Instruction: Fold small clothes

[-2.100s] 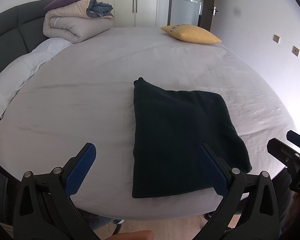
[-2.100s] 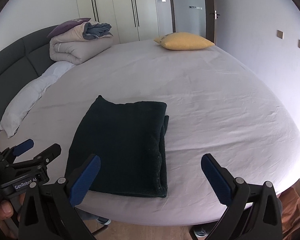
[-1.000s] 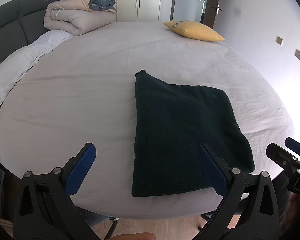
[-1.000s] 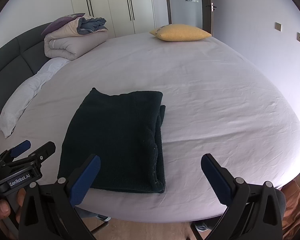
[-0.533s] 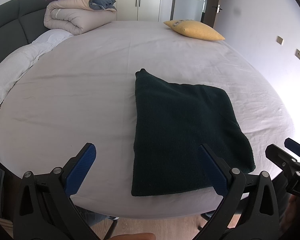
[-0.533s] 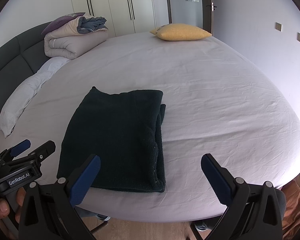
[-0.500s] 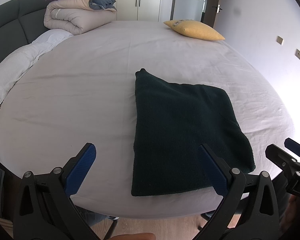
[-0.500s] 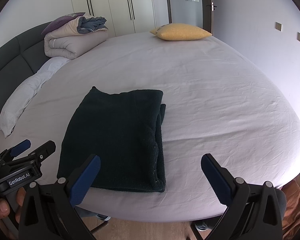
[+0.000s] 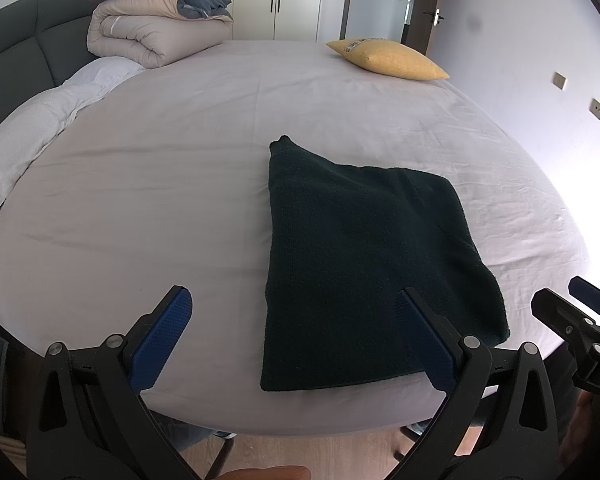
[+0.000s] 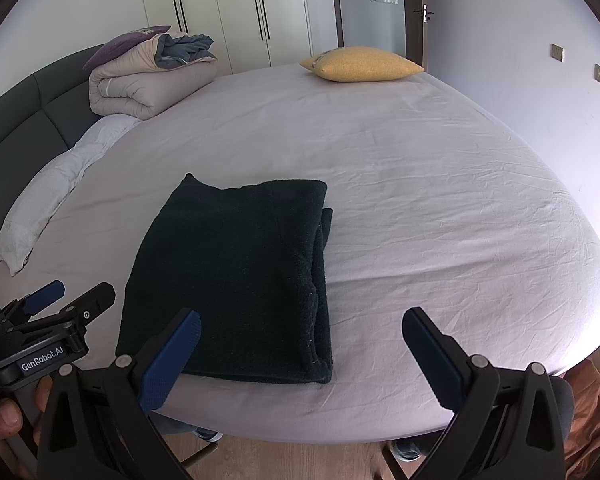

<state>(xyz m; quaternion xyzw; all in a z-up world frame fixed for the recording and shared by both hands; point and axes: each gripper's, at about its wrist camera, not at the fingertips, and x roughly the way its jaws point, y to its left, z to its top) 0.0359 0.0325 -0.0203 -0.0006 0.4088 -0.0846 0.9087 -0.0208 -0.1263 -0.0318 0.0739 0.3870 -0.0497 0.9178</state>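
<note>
Dark green knit garment (image 9: 364,256) lies folded into a rough rectangle on the bed (image 9: 172,184), near the front edge, layered fold edges on its right side in the right wrist view (image 10: 236,276). Pale grey sheet under it, lightly creased. Left gripper (image 9: 296,336) hangs at the near edge, jaws spread wide, nothing between them; its right blue pad (image 9: 424,344) overlaps the garment's near right corner in view, contact unclear. Right gripper (image 10: 300,356) also at the near edge, jaws wide apart, empty; left pad (image 10: 172,360) sits over the garment's near left corner, touching or not cannot tell. Each gripper shows in the other's view at the frame side. Yellow pillow (image 9: 388,60) at the far side, rolled beige duvet (image 9: 156,36) far left by the dark headboard (image 9: 16,52).
</note>
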